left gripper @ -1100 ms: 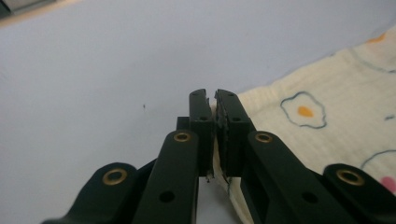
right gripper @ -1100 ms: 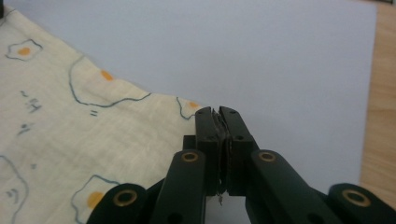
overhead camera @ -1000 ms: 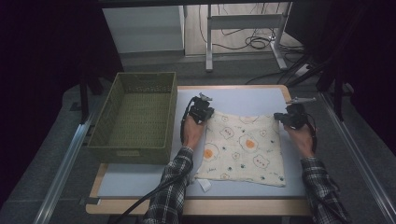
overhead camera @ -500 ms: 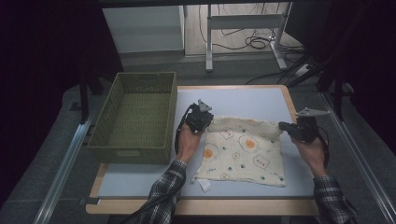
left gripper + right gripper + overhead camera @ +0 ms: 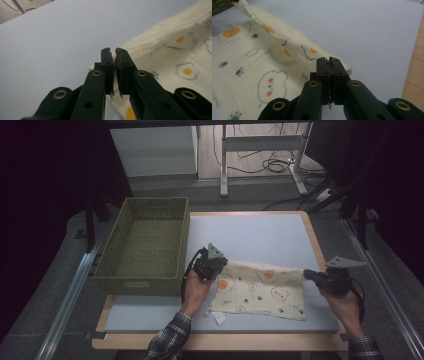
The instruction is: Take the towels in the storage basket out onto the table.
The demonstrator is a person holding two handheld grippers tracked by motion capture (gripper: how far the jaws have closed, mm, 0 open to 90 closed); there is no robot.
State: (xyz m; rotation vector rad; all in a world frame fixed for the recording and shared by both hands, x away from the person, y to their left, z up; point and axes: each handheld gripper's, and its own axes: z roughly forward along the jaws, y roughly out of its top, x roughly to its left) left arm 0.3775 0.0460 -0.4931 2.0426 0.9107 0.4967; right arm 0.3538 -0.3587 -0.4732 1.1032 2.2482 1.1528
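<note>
High view: basket (image 5: 145, 245) beside cloth (image 5: 260, 290); gripper views: pinched cloth corners.

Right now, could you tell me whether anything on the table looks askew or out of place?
The cloth lies unevenly: its far edge is lifted and folded over between the left gripper and right gripper. The basket sits straight.

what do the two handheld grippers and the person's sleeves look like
Both are black two-jaw grippers: the left gripper and the right gripper each carry a grey three-cornered plate on top and trail a black cable. In the gripper views the jaws are matte black with brass-coloured rivets. The person wears plaid checked sleeves.
</note>
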